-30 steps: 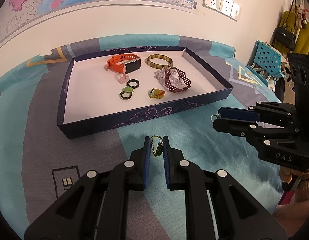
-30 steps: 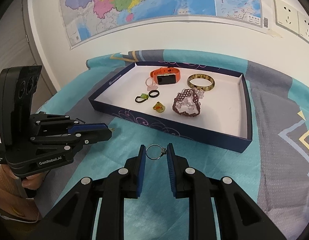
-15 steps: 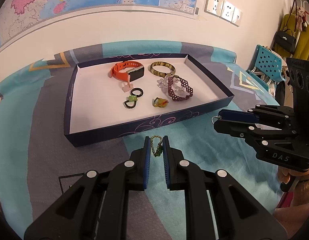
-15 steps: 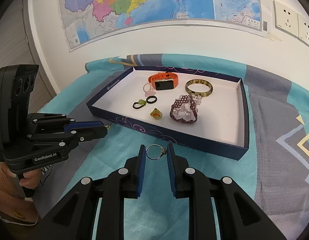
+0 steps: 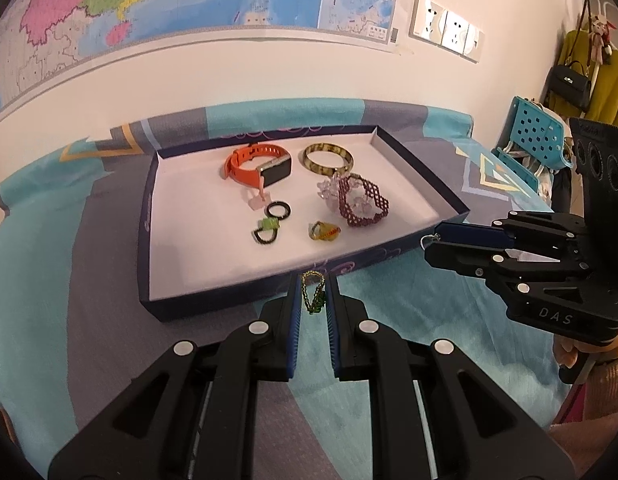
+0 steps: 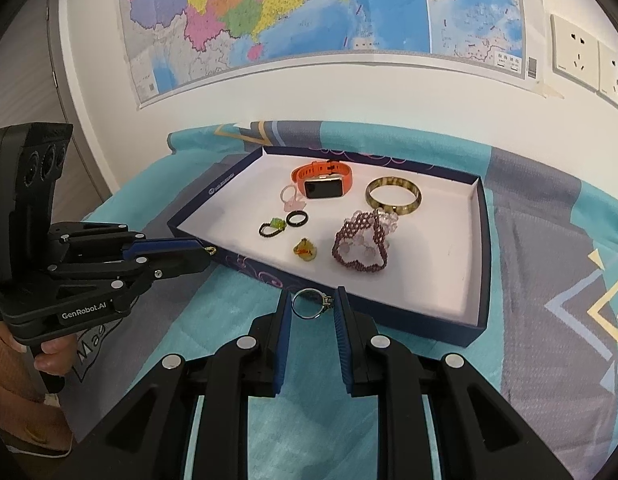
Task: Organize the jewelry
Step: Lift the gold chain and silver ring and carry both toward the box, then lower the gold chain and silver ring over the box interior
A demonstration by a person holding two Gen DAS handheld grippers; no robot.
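The left gripper (image 5: 313, 300) grasps a green beaded ring (image 5: 312, 295), the right gripper (image 6: 311, 304) a silver ring (image 6: 309, 303); the tray (image 5: 213, 304) lies at 12 o'clock

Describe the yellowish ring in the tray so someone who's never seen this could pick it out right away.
Start at the dark blue tray on the teal bedspread. Near its front wall, left of the purple beaded bracelet, lies the amber ring. Unlike the black ring and green-stoned ring behind it, it is translucent yellow with orange inside.
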